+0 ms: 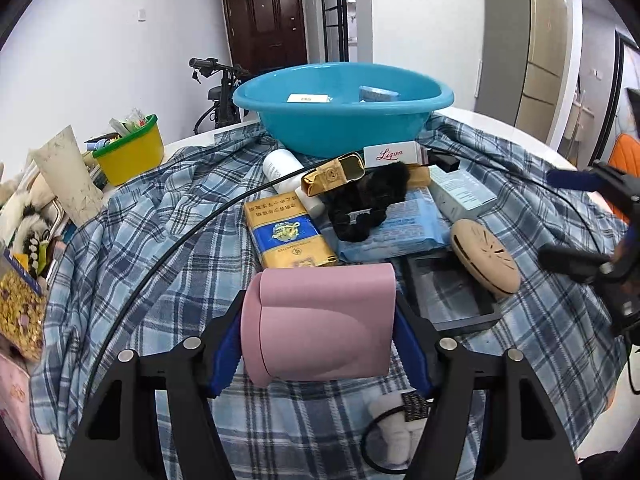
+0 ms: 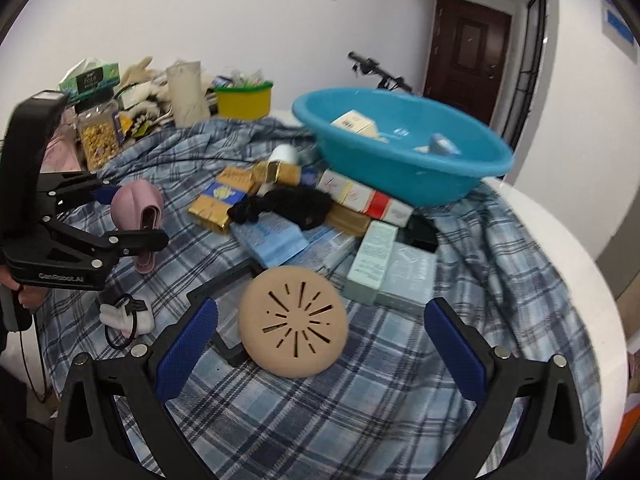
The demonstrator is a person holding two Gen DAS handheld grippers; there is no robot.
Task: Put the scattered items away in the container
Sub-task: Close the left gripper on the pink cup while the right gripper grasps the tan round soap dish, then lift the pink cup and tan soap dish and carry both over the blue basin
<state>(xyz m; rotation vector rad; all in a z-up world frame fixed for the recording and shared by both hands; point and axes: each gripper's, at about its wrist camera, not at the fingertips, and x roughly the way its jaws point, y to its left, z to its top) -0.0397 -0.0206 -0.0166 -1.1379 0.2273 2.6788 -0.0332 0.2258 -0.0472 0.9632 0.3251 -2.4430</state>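
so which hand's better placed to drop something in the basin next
Left. Its tongs already grip the pink slipper, facing the blue basin. The right tongs are open, only straddling the beige round disc.

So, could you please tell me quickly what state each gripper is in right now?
Left gripper: closed on the pink slipper.
Right gripper: open, holding nothing, the beige slotted disc between its fingers.

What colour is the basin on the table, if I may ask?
Bright blue basin; the left wrist view shows it best.
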